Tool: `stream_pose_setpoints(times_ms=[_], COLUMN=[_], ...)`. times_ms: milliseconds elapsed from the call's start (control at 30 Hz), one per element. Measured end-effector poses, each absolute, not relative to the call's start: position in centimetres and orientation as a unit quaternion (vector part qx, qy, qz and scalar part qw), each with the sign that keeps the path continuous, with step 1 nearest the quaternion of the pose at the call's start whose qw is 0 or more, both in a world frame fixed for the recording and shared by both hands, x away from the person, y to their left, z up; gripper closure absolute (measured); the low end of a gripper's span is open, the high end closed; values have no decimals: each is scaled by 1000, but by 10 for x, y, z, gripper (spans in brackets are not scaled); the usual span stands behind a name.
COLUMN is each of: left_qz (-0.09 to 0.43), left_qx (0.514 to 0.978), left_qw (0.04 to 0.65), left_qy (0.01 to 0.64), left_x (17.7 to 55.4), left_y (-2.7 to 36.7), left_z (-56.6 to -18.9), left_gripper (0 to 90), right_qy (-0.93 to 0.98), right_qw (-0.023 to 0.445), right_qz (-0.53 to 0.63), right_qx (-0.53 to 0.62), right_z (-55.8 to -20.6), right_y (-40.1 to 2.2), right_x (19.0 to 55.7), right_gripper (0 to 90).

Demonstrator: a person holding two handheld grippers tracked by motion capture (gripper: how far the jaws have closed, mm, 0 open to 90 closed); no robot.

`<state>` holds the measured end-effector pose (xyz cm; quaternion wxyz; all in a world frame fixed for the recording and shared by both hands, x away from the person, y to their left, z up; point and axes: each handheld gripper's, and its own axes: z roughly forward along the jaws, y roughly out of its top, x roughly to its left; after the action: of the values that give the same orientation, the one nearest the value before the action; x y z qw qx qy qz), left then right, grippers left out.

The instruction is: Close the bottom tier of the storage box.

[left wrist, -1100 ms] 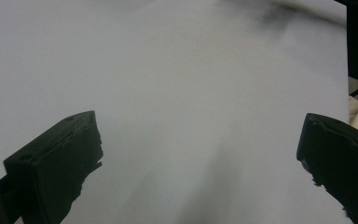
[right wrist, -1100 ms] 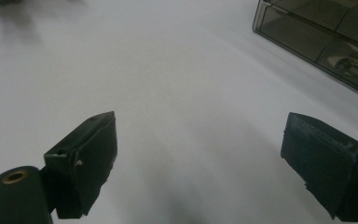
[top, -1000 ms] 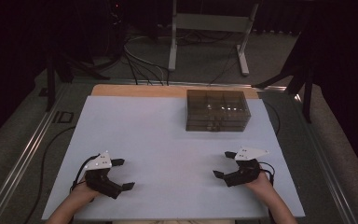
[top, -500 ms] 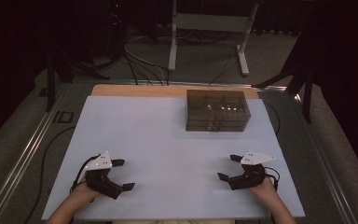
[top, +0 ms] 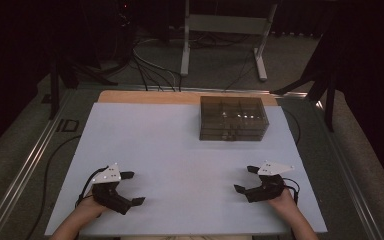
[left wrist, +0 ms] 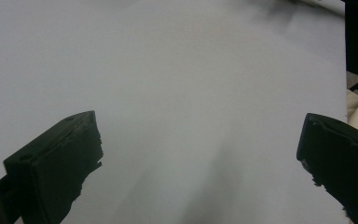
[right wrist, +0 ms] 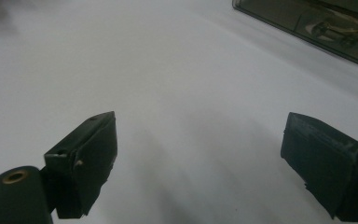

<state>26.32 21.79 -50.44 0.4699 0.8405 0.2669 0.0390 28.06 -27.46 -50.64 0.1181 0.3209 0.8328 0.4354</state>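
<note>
A wide white sheet (top: 180, 165) covers most of the table, with a strip of bare wooden tabletop (top: 145, 97) showing along its far edge. Around the table lies a dark floor crossed by loose cables (top: 145, 65), and beyond the far edge stands a pale metal frame (top: 225, 30) on two legs. On the far right part of the sheet sits a smoky, see-through compartment box (top: 234, 118), its inside split by dividers into several cells with a few small bright bits in them, too small to tell apart; it rests flat, well apart from both grippers. In the right gripper view a corner of that same box (right wrist: 317, 25) shows at the upper right, with a small item inside one cell. Near the person's edge of the sheet, the left gripper (top: 130, 188) is held low over the left side by the left hand (top: 87, 207), its two black jaws spread wide with nothing between them; the left gripper view shows only bare white sheet in the gap. The right gripper (top: 246, 179) is held by the right hand (top: 282, 200) over the right side of the sheet, likewise with jaws spread wide and nothing between them, pointing inward toward the middle. The two grippers are well apart from each other.
</note>
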Motion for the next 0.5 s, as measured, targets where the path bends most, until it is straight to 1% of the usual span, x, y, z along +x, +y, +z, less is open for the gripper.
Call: stream_pose_setpoints(times_ms=[500], left_qz=[38], left_qx=[841], left_qw=[470], left_qy=[265], left_x=[263], left_y=[218], left_z=[-504], left_gripper=[0], right_qy=[838], right_qw=[127], right_qz=[435], right_qx=[305], right_z=[-506], right_y=[-273], right_x=[276], right_gripper=[109])
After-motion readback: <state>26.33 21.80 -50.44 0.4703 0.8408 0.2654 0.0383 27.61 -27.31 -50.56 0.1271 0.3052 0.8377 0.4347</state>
